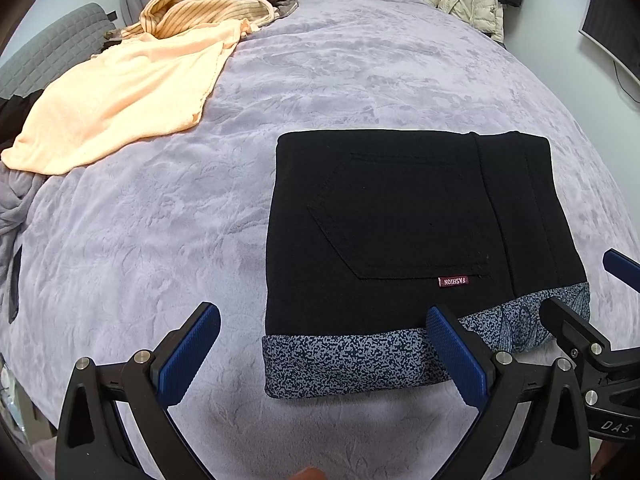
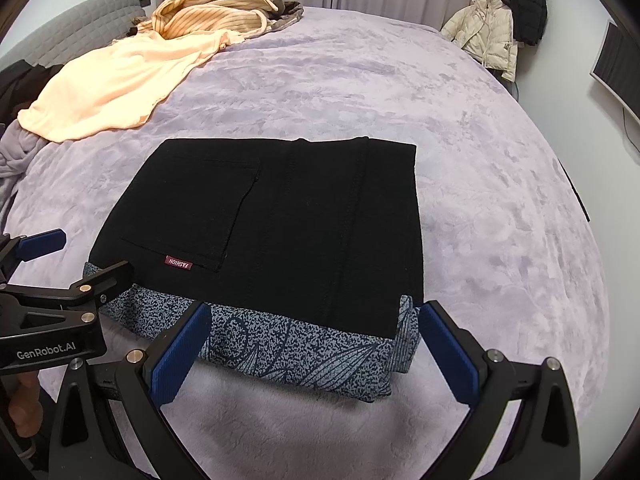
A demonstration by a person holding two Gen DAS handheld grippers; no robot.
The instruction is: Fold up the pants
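Lavender plush bedding [image 1: 340, 80] covers the whole bed, and on it, straight ahead of both sets of jaws, the black knit pants with a speckled blue-grey printed lining [image 2: 280, 220] are seen lying folded into a compact rectangle, the back pocket and a small maroon woven label [image 2: 179, 263] facing up. The left gripper [image 1: 324, 354] is held with its jaws spread wide and nothing between them; the near left corner of the pants falls just beyond the gap, with the right pad over the speckled band. The right gripper [image 2: 314, 354] is likewise spread and empty, its jaws standing either side of the near right part of the speckled edge without touching it, as far as can be told. Far beyond the left jaws a peach fleece garment [image 1: 120, 100] and a striped tan top [image 1: 208, 8] are heaped, well apart from the pants. The fold is judged to be nearly or fully done. The fabric is expected to be soft, thick and fairly heavy for cloth, limp rather than stiff, and not slippery on the plush. If another fold is wanted, the stacked near edge should be pinched through all layers at both corners, since a shallow grip would likely lift only the top layer.
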